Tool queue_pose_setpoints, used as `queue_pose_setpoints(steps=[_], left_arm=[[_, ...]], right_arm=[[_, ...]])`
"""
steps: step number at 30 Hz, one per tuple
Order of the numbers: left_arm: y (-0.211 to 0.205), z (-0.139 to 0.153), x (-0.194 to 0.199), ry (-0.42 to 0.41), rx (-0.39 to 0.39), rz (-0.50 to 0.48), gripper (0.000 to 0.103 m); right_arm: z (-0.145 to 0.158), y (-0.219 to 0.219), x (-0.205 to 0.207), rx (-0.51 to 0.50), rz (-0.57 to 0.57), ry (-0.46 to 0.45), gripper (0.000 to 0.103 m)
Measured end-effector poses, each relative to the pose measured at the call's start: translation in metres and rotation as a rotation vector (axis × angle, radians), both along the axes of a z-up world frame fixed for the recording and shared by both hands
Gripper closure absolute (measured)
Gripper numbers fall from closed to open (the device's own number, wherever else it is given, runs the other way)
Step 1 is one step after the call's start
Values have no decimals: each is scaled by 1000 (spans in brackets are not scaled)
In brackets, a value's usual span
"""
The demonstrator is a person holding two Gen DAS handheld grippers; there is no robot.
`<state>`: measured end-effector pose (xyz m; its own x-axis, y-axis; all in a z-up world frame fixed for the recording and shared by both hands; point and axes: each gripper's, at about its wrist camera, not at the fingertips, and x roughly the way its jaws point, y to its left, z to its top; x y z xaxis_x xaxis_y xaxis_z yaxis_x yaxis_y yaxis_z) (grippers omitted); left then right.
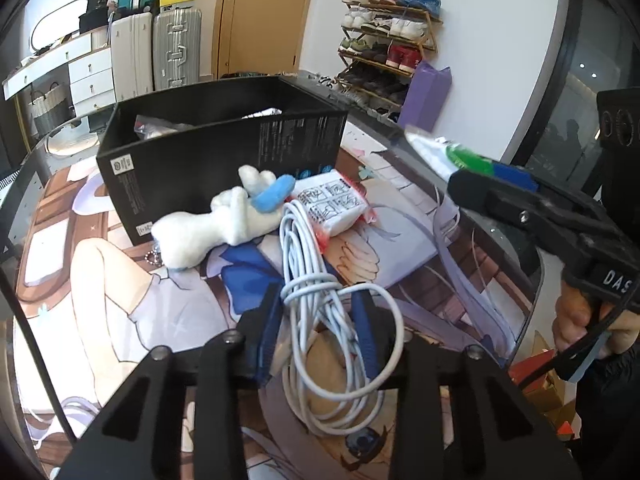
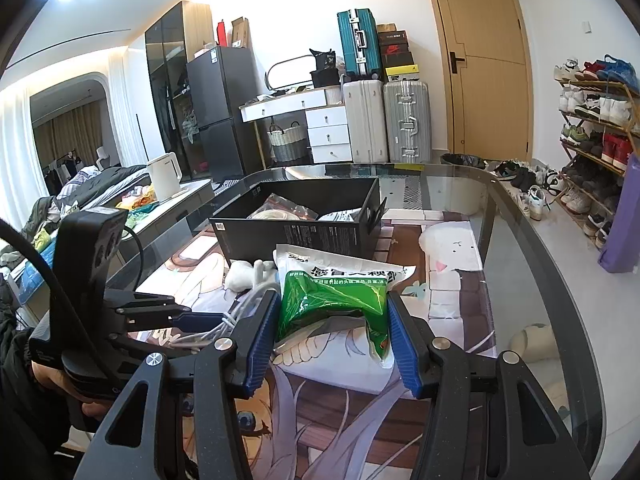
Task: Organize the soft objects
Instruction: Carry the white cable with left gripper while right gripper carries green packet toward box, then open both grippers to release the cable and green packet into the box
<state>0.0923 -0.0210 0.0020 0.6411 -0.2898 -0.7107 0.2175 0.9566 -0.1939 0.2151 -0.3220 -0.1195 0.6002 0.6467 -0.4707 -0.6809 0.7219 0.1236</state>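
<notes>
While our right gripper (image 2: 333, 336) clamps a green pouch (image 2: 334, 304) between its blue pads, held above the printed mat (image 2: 452, 292), our left gripper (image 1: 318, 320) has its fingers set around a coiled white cable (image 1: 320, 280) lying on that mat; we cannot tell whether they press it. Just beyond the cable sit a white plush (image 1: 212, 228) and a white packet (image 1: 332, 204), both beside the black box (image 1: 208, 168).

A black box (image 1: 224, 152), white plush (image 1: 208, 224), pale blue cable (image 1: 320, 300), green-and-white packet (image 2: 332, 300).
</notes>
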Motion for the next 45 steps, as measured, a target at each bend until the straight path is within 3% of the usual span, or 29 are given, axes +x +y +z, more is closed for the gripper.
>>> queue_pose_setpoints(steps=[18,21,31,45], left_arm=[[34,49,-15,-136,-57,81,71],[42,60,-12,-166,-59,111,71],[64,83,13,-204,-53,176,71],[84,101,60,-208,-32,246,71]], right_arm=[[7,9,3,-6,31,-27,50],[13,7,8,40,56,1,50],[45,14,31,105,64,-10,50],[72,46,75,116,75,-36,50]])
